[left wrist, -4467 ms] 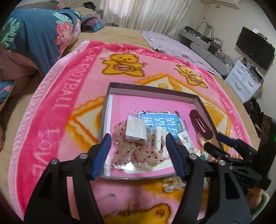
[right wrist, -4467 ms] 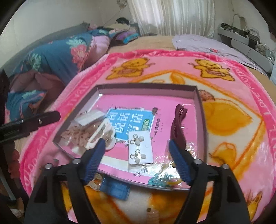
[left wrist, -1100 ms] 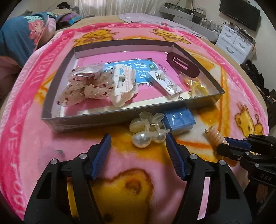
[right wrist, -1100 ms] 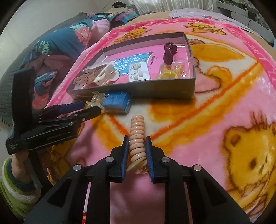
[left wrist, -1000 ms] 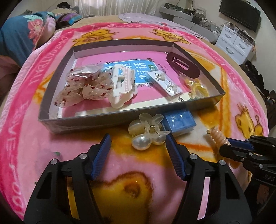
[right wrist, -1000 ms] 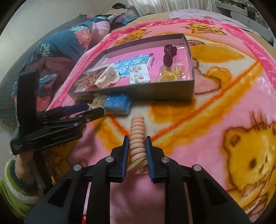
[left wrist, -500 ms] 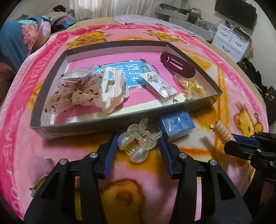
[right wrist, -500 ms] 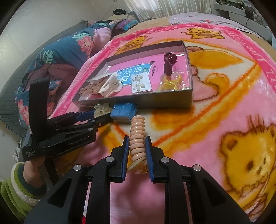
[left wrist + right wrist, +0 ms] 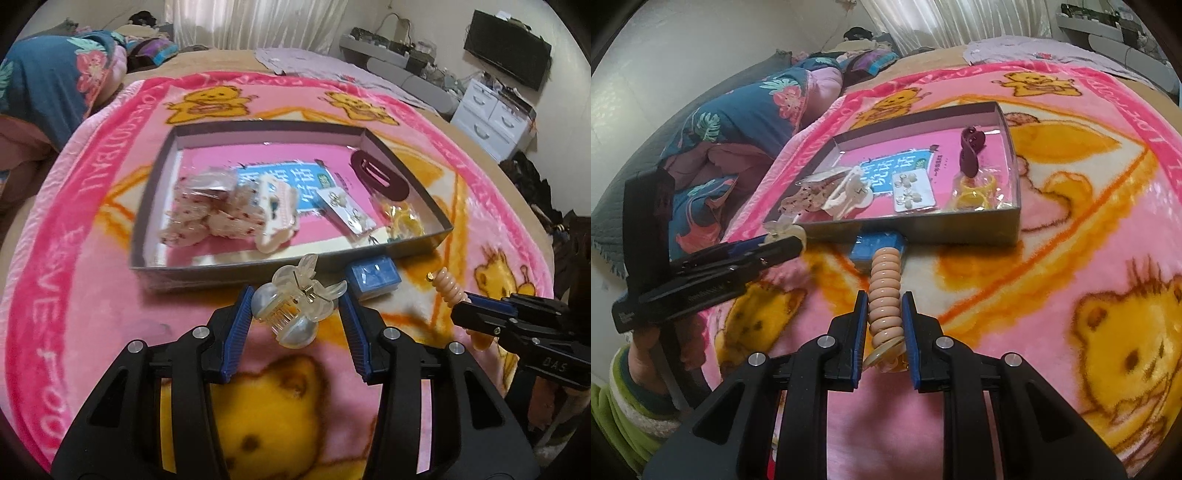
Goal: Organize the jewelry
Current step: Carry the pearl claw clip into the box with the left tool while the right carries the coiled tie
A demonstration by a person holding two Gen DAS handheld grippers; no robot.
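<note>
My left gripper (image 9: 295,293) is shut on a clear claw clip with pearl balls (image 9: 291,314), held just above the pink bear blanket in front of the grey tray (image 9: 221,275). In the right wrist view that clip (image 9: 783,230) shows at the tip of the left gripper (image 9: 790,243). My right gripper (image 9: 884,295) is shut on a peach ribbed coil hair piece (image 9: 884,277), which sticks out forward. It appears again at the right of the left wrist view as the peach coil (image 9: 448,288). The tray holds a bagged dotted scrunchie (image 9: 207,214), a white claw clip (image 9: 277,218), an earring card (image 9: 347,210), a maroon clip (image 9: 380,173) and a yellow bagged item (image 9: 400,218).
A small blue box (image 9: 373,278) lies on the blanket against the tray's front wall. A floral quilt (image 9: 738,110) is piled at the left. A white drawer unit (image 9: 495,114) and a dark screen (image 9: 506,48) stand at the far right. A hand in a green sleeve (image 9: 620,398) holds the left gripper.
My left gripper has closed on the pearl claw clip and lifted it off the blanket, nearer the tray. The right gripper keeps its hold on the peach coil with little movement.
</note>
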